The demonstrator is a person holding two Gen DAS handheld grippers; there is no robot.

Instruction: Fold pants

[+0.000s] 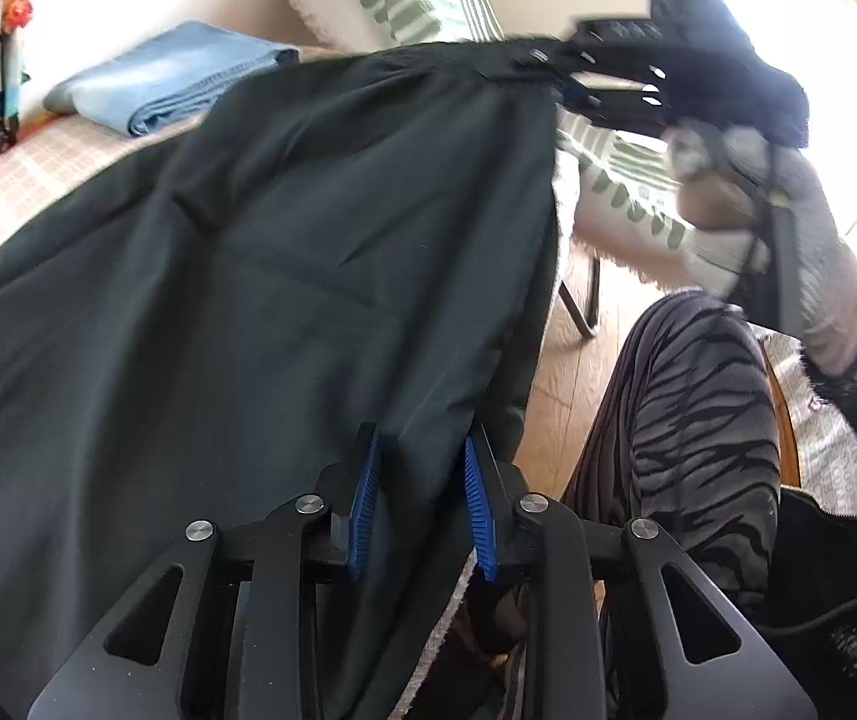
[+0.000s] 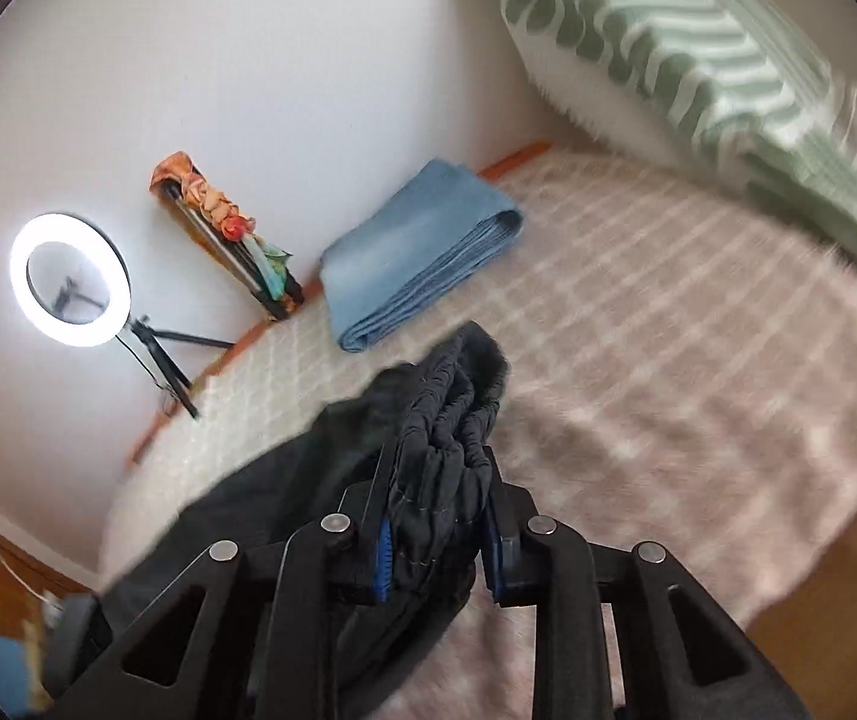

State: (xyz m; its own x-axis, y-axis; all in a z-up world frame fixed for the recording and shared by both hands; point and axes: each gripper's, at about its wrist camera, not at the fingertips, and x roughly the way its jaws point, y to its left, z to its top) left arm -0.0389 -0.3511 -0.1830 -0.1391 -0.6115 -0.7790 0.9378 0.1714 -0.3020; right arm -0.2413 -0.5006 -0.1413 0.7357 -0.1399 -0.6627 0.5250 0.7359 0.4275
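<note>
— Pants [image 1: 284, 252] hang stretched above the bed [image 2: 698, 324], dark fabric held off the checked cover at two ends. How is the operator holding them?

— The left hand-held gripper [image 1: 419, 474] is clamped on a fold of the lower fabric, blue pads pressing from both sides. The right hand-held gripper [image 2: 437, 516] is closed on the bunched elastic waistband [image 2: 452, 420].

— What would make this step go well?

— Likely keeping the two grips apart so the cloth stays taut, then lowering it flat onto the bed on the near side of the folded blue jeans [image 2: 422, 252], without letting the free edge curl under. The right wrist view is blurred, so whether the legs are lined up cannot be told.

— Any containers to mind?

— None show. The folded blue jeans lie bare on the bed cover; beyond them, against the wall, stand a ring light [image 2: 71, 279] and a bundle wrapped in orange cloth [image 2: 212, 210]. A green-patterned pillow [image 2: 698, 60] sits to the right of the jeans.
</note>
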